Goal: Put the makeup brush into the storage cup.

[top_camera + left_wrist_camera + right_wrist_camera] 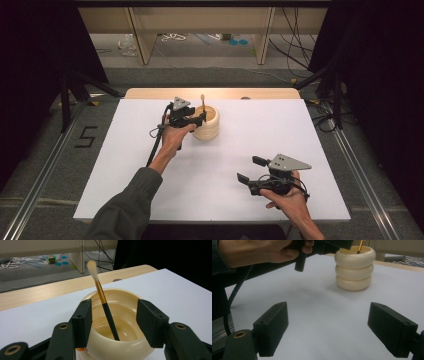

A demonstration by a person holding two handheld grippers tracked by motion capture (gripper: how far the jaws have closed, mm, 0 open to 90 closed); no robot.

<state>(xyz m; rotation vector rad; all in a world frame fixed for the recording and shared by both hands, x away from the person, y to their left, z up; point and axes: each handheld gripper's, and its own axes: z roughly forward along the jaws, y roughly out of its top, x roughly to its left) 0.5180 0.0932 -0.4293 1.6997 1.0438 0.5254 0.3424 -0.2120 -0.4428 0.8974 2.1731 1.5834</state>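
Note:
A cream ribbed cup (207,127) stands on the white board (125,190), left of centre and towards the back. A makeup brush (203,102) with a black handle, gold ferrule and pale bristles leans inside it, bristles up. My left gripper (202,118) hovers at the cup's near rim. In the left gripper view the brush (108,311) rises from the cup (130,295) between the jaws of the left gripper (113,315), and neither pad touches it. My right gripper (250,169) is open near the front right, with nothing between the jaws. From the right gripper (328,327) view the cup (354,270) stands ahead.
A wooden table edge (210,93) runs behind the board. Metal rails (45,170) flank the table on the floor, with a "5" mark (85,136) at left. Cables (295,45) and wooden legs lie beyond. A black cable (154,147) trails from the left gripper.

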